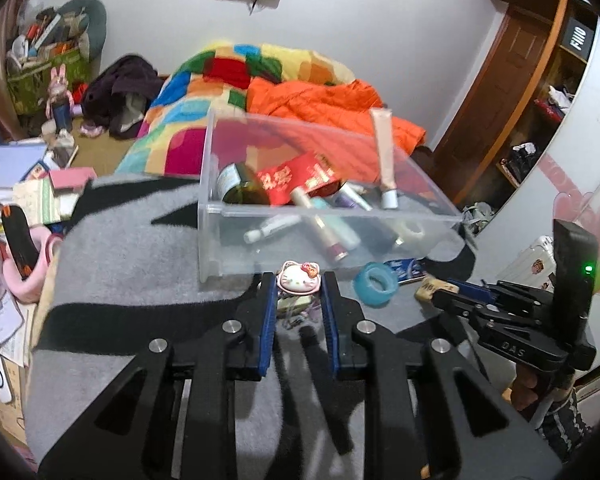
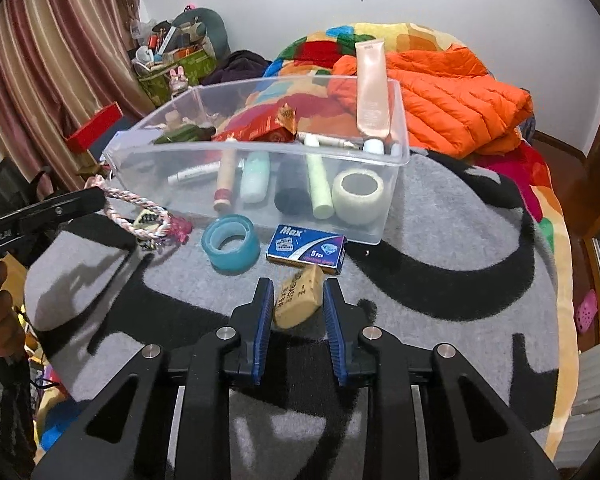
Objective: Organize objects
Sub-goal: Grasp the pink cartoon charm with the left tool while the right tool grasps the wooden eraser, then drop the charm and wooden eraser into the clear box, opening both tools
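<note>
A clear plastic bin (image 1: pixel 220 240) (image 2: pixel 392 216) holding tubes, bottles and a red packet stands on the grey and black blanket. My left gripper (image 1: pixel 298 286) is shut on a white cat-face charm (image 1: pixel 298 280) attached to a braided cord (image 2: pixel 134 222). My right gripper (image 2: pixel 296 296) is shut on a tan eraser block (image 2: pixel 298 300), which also shows in the left wrist view (image 1: pixel 428 288). A teal tape roll (image 2: pixel 232 242) (image 1: pixel 376 282) and a blue Max box (image 2: pixel 306 246) lie in front of the bin.
A bed with a patchwork quilt (image 1: pixel 204 92) and an orange jacket (image 2: pixel 460 96) lies behind the bin. Cluttered papers and boxes (image 1: pixel 28 188) are at the left. A shelf unit (image 1: pixel 540 120) stands at the right.
</note>
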Available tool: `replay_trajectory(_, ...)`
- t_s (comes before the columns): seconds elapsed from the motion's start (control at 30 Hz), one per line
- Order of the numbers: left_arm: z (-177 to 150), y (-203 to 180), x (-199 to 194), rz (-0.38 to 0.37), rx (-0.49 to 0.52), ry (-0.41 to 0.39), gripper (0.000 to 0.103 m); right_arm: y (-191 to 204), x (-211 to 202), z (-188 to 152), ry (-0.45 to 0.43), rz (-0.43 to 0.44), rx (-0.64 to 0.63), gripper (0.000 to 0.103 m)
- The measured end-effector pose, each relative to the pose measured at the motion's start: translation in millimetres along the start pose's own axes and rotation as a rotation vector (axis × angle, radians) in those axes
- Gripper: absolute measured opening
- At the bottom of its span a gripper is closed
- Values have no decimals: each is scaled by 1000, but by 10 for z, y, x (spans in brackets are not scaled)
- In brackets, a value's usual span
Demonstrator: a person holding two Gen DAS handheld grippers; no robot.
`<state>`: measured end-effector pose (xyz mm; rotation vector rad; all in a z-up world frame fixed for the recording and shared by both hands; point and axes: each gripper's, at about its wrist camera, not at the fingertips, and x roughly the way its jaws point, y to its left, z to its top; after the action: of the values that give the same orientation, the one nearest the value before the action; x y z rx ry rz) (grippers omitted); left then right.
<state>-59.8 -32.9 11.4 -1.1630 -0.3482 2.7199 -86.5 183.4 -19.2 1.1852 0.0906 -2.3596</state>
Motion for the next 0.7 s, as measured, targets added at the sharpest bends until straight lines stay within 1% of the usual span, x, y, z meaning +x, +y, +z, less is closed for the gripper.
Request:
replay_trajectory(0.07,31,-55,-92,-5,15,-21,21,-9,-34,10,-9,8,4,22)
replay_trajectory(0.13,62,-105,-177,-7,29,-42,21,-16,-66,28,-14,16,7,10)
replay_trajectory(0.23,125,-180,-268,-10,45,-71,21,-27,-121,61,-27,32,13,10)
replay_trajectory(0.4,238,-250,-337,-21,47,-107,21,-34,-190,85,-51,26,10,10)
replay_trajectory(0.5,314,-273,-372,-15,48,-131,21,-44,-238,120,-66,28,16,10)
replay_trajectory(0.7,461,-295,-339,1,39,-167,21,-49,-398,304,-133,43,22,10)
